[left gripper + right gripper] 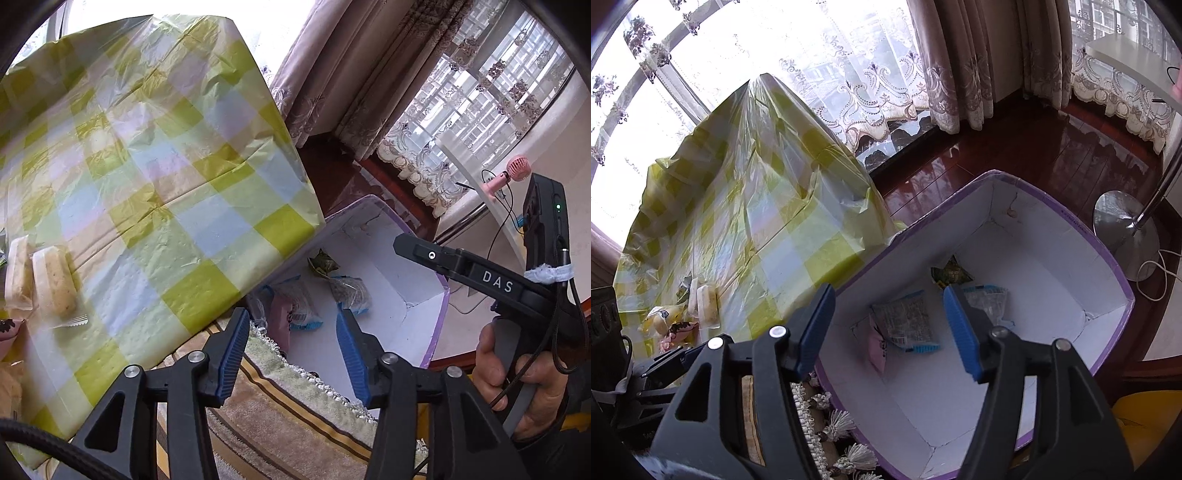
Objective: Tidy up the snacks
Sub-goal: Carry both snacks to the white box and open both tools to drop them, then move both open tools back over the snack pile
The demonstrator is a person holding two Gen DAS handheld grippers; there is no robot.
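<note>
A white box with a purple rim [406, 266] [1034, 236] stands on the floor beside the table. Inside lie a blue-edged packet [303, 306] [908, 321], a pink packet [877, 350], a green packet [323, 264] [951, 275] and a clear packet [349, 290] [988, 301]. My left gripper [291, 321] hangs open over the box's near edge, with nothing between its fingers. My right gripper [886, 295] is open above the box's inside, also holding nothing. Two wrapped cakes [57, 284] [707, 301] and a yellow packet [661, 319] lie on the table.
The table wears a green checked cloth [166, 166] [768, 206]. A fringed striped rug [295, 406] lies below the grippers. A hand [517, 369] grips the other gripper's handle. A lamp base [1123, 229], a cable and curtains stand beyond the box on dark wood floor.
</note>
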